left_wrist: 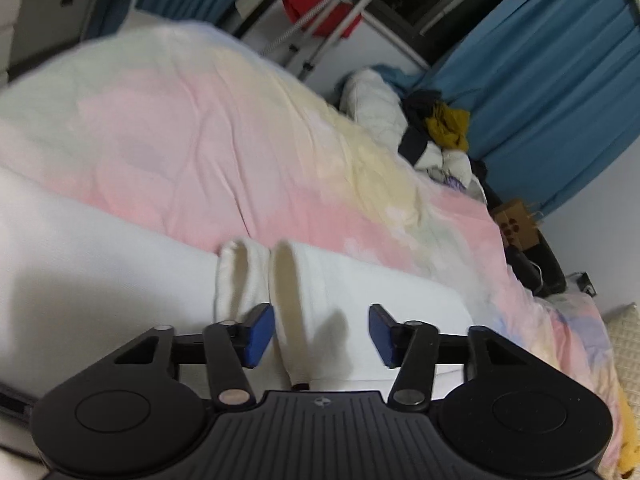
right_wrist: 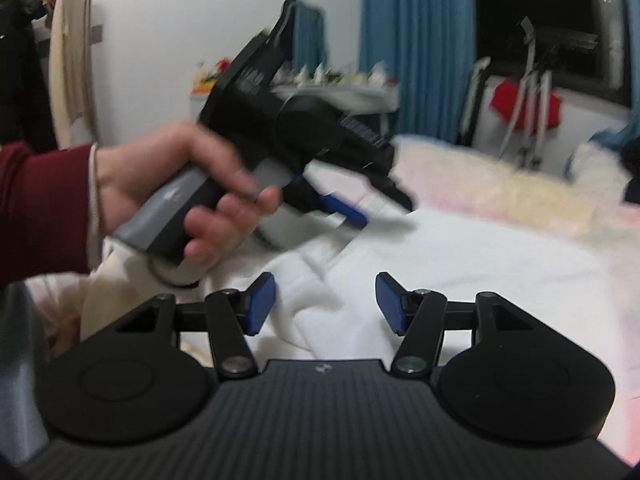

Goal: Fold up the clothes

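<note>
A white garment [left_wrist: 120,280] lies spread on a pastel pink and yellow bedspread [left_wrist: 200,140]. Two of its cuffed ends [left_wrist: 292,280] stand side by side just ahead of my left gripper [left_wrist: 322,332]. That gripper is open, its blue pads apart, with one cuff reaching down between them. In the right wrist view the same white garment [right_wrist: 460,264] lies rumpled under my right gripper [right_wrist: 326,304], which is open and holds nothing. A hand [right_wrist: 172,184] in a dark red sleeve holds the left gripper [right_wrist: 374,204] low over the cloth; it is blurred.
A pile of dark, mustard and white clothes [left_wrist: 436,128] sits at the bed's far end by blue curtains [left_wrist: 540,80]. A drying rack with a red item [right_wrist: 524,108] stands behind the bed. Clothes hang on a rail [right_wrist: 68,60] at the left. A cardboard box [left_wrist: 516,224] sits beside the bed.
</note>
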The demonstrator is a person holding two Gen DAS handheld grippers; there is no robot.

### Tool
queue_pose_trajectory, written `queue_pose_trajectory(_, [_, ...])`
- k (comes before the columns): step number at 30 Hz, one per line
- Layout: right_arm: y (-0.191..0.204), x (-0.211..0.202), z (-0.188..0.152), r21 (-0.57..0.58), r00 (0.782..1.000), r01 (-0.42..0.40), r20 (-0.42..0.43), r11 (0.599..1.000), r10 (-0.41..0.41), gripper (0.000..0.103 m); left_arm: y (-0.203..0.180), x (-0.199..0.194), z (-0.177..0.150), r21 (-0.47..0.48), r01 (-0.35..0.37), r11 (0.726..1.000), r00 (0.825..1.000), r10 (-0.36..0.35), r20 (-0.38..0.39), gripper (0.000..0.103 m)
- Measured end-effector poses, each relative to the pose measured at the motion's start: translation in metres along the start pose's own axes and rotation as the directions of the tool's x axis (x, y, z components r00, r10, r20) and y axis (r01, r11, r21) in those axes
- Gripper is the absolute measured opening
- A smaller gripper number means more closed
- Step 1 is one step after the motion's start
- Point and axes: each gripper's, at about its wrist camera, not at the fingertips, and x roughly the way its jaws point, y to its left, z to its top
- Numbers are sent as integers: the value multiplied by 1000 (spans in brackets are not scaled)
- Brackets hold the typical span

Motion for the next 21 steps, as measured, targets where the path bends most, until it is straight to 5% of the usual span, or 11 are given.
queue_pose_trajectory(3, [11,14,-7,-54,997,-36,-64,998,32,58,1,14,-2,20,-4,1000,999,4,-31,31])
queue_pose_trajectory(6, [14,23,-4,-112,997,-40,-76,993,32,46,3,15,0,19,-3,1000,1000,4,-26,11])
queue_pose_trajectory(8, [17,22,-2,-124,998,-43,-57,991,36,23,3,11,3,6,9,1000,1000,-9,-8,5])
queue_pose_trajectory(16, [23,10,9,-102,999,-44,20,994,46,16,-9,-29,12,-11,67,998,994,-66,84,5])
queue_pose_trajectory(21, [15,26,5,-65,998,-57,-27,996,55,15,1,5,-1,10,-44,999,999,44,2,7])
